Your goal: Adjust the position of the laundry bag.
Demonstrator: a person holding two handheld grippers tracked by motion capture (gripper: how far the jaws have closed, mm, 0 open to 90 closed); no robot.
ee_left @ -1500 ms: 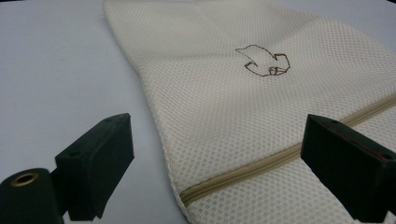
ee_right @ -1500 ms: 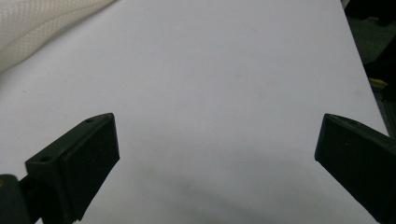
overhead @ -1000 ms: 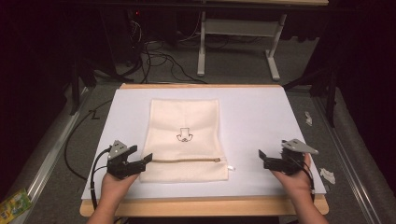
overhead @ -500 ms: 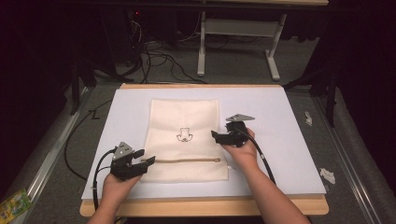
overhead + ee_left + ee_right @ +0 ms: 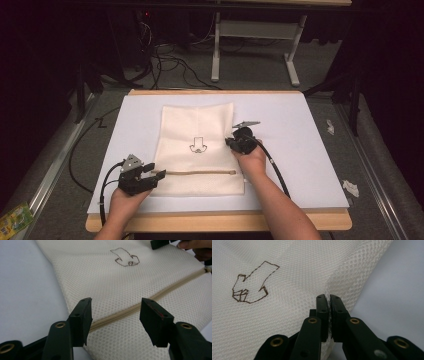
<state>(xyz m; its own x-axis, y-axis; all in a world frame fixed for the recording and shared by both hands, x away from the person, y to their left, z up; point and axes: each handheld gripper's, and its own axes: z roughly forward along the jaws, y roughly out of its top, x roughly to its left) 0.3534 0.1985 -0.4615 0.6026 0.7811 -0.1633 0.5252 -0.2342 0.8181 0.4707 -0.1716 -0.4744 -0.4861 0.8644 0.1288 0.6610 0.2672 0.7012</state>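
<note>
right gripper has just pinched shut on the mesh bag at its 3 o'clock edge, the fold hidden between the jaws; left gripper gapes over the zipper.

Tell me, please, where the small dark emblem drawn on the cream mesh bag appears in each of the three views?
High view: the emblem sits at the middle of the mesh bag, left of the right hand-held gripper.
Left gripper view: upper middle, beyond the open jaws.
Right gripper view: at the left, beside the jaws pinching the mesh.
Shared landmark: the bag's right edge, near the emblem in each view.
</note>
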